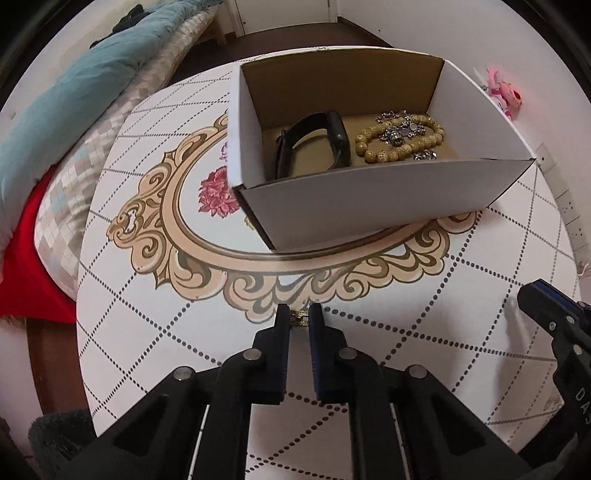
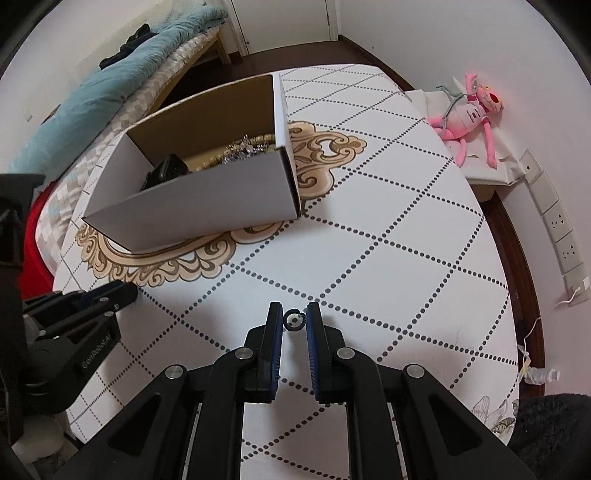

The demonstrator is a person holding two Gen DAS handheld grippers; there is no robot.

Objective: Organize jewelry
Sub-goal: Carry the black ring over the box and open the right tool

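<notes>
The open-topped box (image 1: 369,199) stands mid-desk (image 1: 461,295); its tall walls bar sideways entry. Bare desk lies around it, and the top stands clear.

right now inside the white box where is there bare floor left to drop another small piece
In the white cardboard box, the bare brown floor lies along the back wall, behind the black wristband on the left and the tan bead bracelet with silver charms on the right. The front half is crowded; only a narrow strip separates the two pieces.

White walls (image 2: 406,33), dark floor (image 2: 362,46), bed (image 1: 110,74) w/ teal duvet.
</notes>
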